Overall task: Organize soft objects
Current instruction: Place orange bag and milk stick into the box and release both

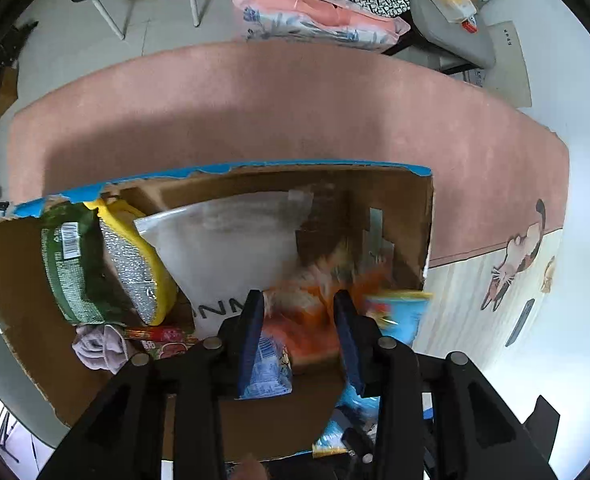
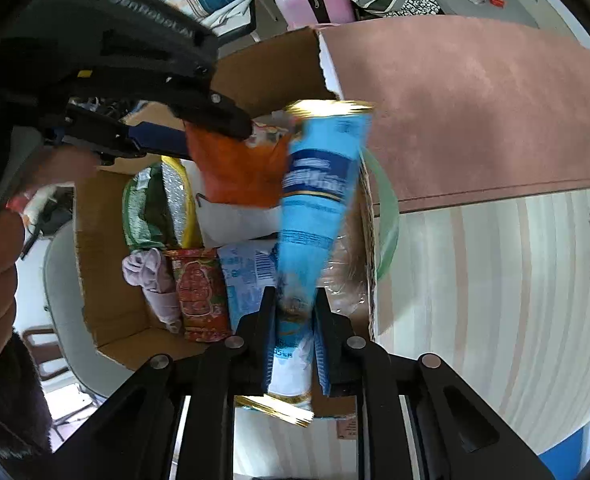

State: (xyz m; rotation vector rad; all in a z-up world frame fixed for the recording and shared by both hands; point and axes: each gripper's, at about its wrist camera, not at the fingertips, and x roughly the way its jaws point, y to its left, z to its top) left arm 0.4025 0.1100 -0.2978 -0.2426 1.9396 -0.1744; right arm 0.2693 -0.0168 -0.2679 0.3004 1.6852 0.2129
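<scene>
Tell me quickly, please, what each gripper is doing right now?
Left gripper: closed on the orange packet over the cardboard box.
Right gripper: closed on the blue packet.

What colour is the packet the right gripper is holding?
Light blue with gold-trimmed ends, the packet clamped in the right gripper; clearest in the right wrist view.

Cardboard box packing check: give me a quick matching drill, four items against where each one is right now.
Items:
1. blue packet
2. orange packet
3. lilac cloth
4. green packet

Places:
A. gripped by the left hand-held gripper, over the cardboard box
B. standing in the box beside the yellow-edged foil pouch
C. gripped by the right hand-held gripper
D. crumpled on the box floor next to the red packet

Pairs: 1-C, 2-A, 3-D, 4-B
</scene>
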